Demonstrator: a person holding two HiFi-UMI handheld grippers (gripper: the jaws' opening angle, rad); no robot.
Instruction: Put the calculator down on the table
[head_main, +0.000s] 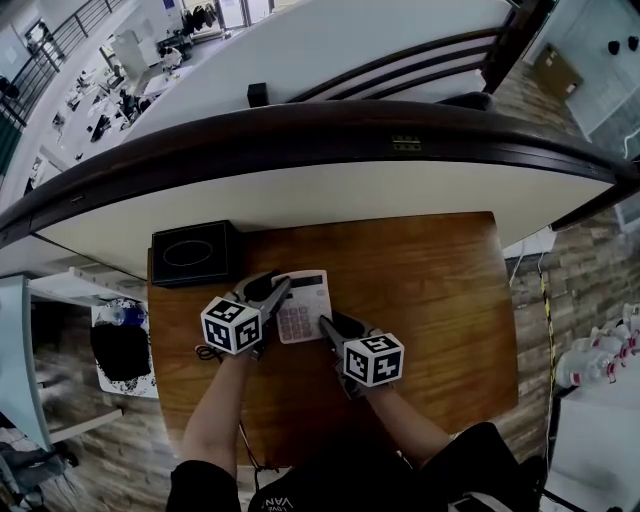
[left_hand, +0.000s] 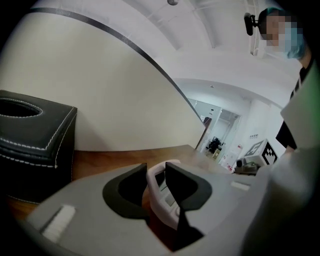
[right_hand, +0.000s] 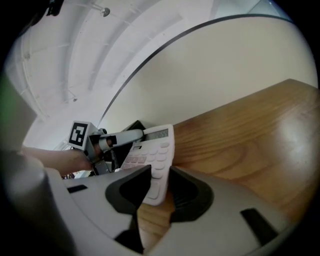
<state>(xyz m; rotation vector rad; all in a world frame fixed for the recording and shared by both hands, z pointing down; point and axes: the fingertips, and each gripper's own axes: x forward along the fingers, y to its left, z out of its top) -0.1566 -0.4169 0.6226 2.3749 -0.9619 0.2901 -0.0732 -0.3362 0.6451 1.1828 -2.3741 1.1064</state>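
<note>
The left gripper (head_main: 278, 290) straddles the calculator's (head_main: 303, 310) left rim, jaws loosely apart in its own view, where the keys are hidden. The right gripper (head_main: 330, 325) pinches its near right corner. Only the head view shows it over the table (head_main: 430, 290); whether it lies flat is unclear.

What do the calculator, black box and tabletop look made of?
The calculator looks like smooth white plastic, with moulded keys. The black box: leather or imitation, white stitched seams. The tabletop: glossy wood or veneer; grain and glare show.
</note>
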